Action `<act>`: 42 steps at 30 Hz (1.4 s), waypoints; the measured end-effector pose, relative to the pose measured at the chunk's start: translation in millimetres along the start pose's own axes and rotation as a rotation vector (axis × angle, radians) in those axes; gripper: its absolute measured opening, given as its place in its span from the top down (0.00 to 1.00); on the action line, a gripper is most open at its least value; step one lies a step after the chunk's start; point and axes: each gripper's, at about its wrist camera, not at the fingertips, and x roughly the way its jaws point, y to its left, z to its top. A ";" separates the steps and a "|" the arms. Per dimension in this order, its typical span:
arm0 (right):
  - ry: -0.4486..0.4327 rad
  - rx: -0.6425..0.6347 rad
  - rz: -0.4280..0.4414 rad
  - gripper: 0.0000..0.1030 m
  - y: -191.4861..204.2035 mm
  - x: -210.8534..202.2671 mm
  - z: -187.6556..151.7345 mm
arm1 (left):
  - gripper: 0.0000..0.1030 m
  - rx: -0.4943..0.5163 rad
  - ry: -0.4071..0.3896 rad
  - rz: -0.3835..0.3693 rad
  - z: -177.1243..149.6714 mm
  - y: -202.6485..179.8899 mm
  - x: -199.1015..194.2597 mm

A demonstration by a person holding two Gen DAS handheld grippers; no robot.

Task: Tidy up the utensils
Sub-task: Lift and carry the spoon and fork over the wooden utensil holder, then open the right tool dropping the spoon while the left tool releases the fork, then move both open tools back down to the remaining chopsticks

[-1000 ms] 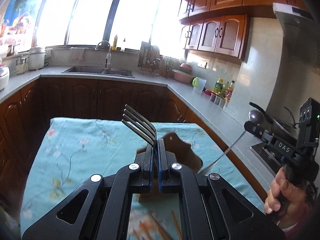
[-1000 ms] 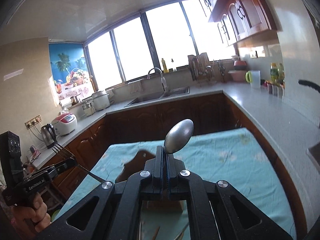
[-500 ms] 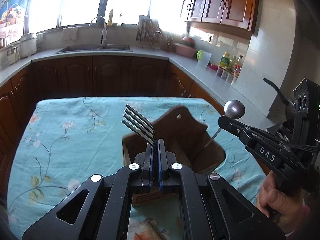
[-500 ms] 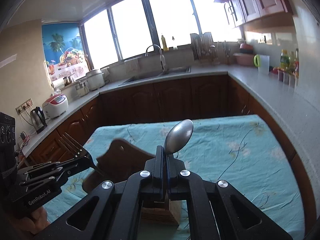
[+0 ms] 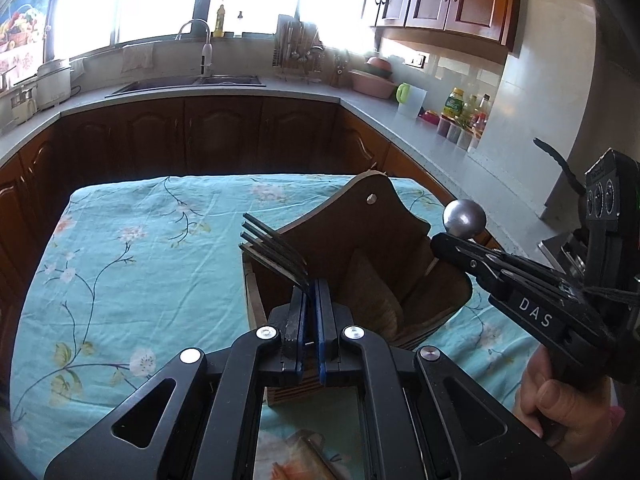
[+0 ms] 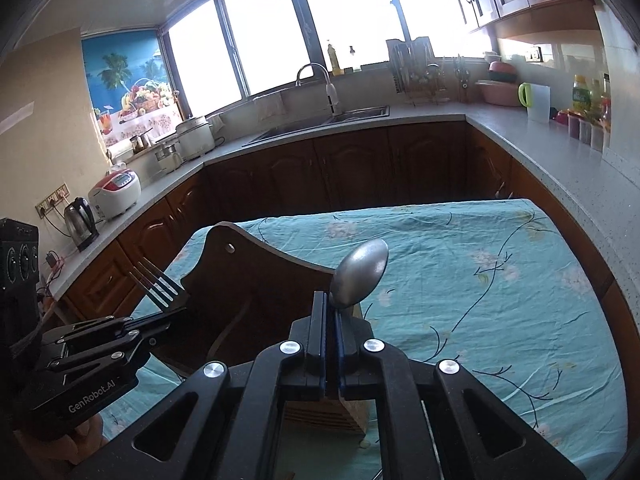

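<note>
My left gripper (image 5: pixel 310 292) is shut on a dark metal fork (image 5: pixel 272 248), tines up, right over the near left edge of a brown wooden utensil holder (image 5: pixel 360 240) on the table. My right gripper (image 6: pixel 330 300) is shut on a metal spoon (image 6: pixel 360 272), bowl up, above the holder's right side (image 6: pixel 248 280). In the left wrist view the spoon bowl (image 5: pixel 464 218) and right gripper (image 5: pixel 436 244) hang over the holder's right compartment. In the right wrist view the fork (image 6: pixel 160 284) and left gripper (image 6: pixel 176 314) show at left.
The table wears a teal floral cloth (image 5: pixel 132 264). Something orange, perhaps chopsticks (image 5: pixel 296 464), lies at the near edge. Grey counters with a sink (image 5: pixel 192 82), a dish rack (image 5: pixel 296 52), bottles (image 5: pixel 464 112) and dark wood cabinets surround the table.
Both grippers have tilted down and moved closer to the holder, still holding fork and spoon. The holder now fills more of both views.
</note>
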 end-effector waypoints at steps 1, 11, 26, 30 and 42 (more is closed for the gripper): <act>0.000 0.001 -0.002 0.94 0.0 -0.3 0.2 | 0.94 -0.001 0.004 -0.007 1.1 0.5 -0.1; -0.034 0.043 -0.010 0.65 -4.5 -17.9 6.0 | 0.61 -0.021 -0.035 0.010 6.2 6.5 -27.3; -0.122 0.163 0.004 0.14 -24.9 -86.7 -36.5 | 0.31 -0.136 -0.088 0.081 -62.5 36.1 -94.4; -0.132 0.198 -0.007 0.12 -29.1 -107.2 -58.2 | 0.31 -0.187 -0.074 0.088 -89.2 46.3 -109.3; -0.077 0.235 -0.058 0.12 -26.8 -140.9 -127.2 | 0.31 -0.264 0.020 0.112 -160.7 59.3 -120.5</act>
